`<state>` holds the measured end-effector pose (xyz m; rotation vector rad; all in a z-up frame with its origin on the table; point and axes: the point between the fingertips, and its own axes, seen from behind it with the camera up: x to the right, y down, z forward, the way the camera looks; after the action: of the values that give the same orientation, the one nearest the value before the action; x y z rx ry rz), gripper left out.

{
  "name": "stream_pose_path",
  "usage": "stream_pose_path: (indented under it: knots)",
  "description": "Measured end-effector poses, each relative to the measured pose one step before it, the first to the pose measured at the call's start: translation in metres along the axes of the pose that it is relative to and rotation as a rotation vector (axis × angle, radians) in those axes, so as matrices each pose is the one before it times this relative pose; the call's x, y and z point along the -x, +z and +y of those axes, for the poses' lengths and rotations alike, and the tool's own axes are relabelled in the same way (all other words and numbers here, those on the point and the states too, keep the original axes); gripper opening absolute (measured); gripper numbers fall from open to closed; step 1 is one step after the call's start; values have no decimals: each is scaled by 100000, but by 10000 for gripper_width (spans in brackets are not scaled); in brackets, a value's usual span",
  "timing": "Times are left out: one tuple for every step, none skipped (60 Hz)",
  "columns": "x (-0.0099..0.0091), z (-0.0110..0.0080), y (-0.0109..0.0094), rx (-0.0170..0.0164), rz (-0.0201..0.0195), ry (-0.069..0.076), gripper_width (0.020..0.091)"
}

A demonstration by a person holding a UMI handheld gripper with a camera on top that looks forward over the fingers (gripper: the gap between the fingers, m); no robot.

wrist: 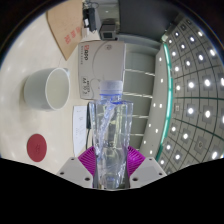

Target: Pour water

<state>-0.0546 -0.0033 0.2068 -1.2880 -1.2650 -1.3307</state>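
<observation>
Purple pads [92,158] sit closest to us, one on the inner face of each finger, and between them we hold a clear plastic water bottle [112,135]. Our jaws are clamped on the lower part of the bottle, a pad pressing against it from either side, so the gripper [112,160] carries it. Its body rises forward from the fingers and leans slightly, its clear wall crinkled and catching light. At the far end of the bottle we see its pale blue neck [110,98]; we cannot tell whether a cap is on it.

Just to the left of the fingers, a small red round disc [38,146] lies flat on the cream worktop [30,50]. Further ahead and still to the left stands a white cup [46,88], upright, its open mouth showing; it is apart from the bottle and not touching it. We cannot tell whether anything is in it.

Beyond the bottle's neck a white box-shaped device [103,62] with a small red label rests on the worktop. Behind that, further off, we make out a grey piece of equipment [100,15], too unclear to name. To the right of the bottle a dark perforated panel [190,80] dotted with pale holes curves away, with a thin green-lit strip along its near edge.
</observation>
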Motion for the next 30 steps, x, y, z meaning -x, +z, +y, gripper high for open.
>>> stream_pose_path:
  knots:
    - [-132, 44, -178, 32, -998, 4929, 364]
    - [-211, 45, -156, -4, -795, 4991, 363]
    - [-234, 26, -194, 32, -661, 4993, 363]
    - [-212, 16, -191, -35, -686, 4886, 364]
    - [-239, -1, -157, -126, -736, 4833, 363]
    - [-167, -7, -148, -165, -774, 4881, 363]
    - [5, -97, -295, 275, -98, 4544, 365]
    - [-155, -46, -119, -273, -900, 4909, 364]
    - [-330, 154, -299, -474, -1141, 4629, 365]
    - [-126, -37, -132, -274, -981, 4649, 365]
    - [44, -32, 22, -301, -827, 4860, 366]
    - [-104, -12, -132, -199, -734, 4986, 367]
    - [-23, -26, -102, -212, -997, 5044, 367]
    - [107, -21, -101, -280, -1486, 4971, 365]
    - [186, 45, -85, -148, -1757, 4892, 369]
    - [524, -220, -158, 375, -1003, 4846, 367]
    - [-276, 354, 45, -134, -1633, 4870, 366]
    - [125, 275, 9, 369, -1514, 4786, 365]
    - [260, 316, 86, 504, -1888, 4740, 365]
    - [302, 337, 83, 530, -2023, 4726, 363]
    - [190, 344, 55, 440, -1776, 4481, 365]
    - [160, 405, 111, 539, -1573, 4154, 363]
    - [390, 430, 67, 849, -1164, 3714, 363]
    - [756, 466, 322, 612, -1036, 3320, 364]
    - [-390, 569, 5, 297, -1463, 2914, 365]
    - [7, 471, 148, 218, -1107, 2935, 365]
    - [-79, 458, 159, 127, -905, 2927, 365]
    - [-80, 485, 169, 157, -808, 2840, 365]
    - [434, 454, 377, 330, -760, 2706, 365]
    - [-454, 497, -25, -1, -1280, 2133, 365]
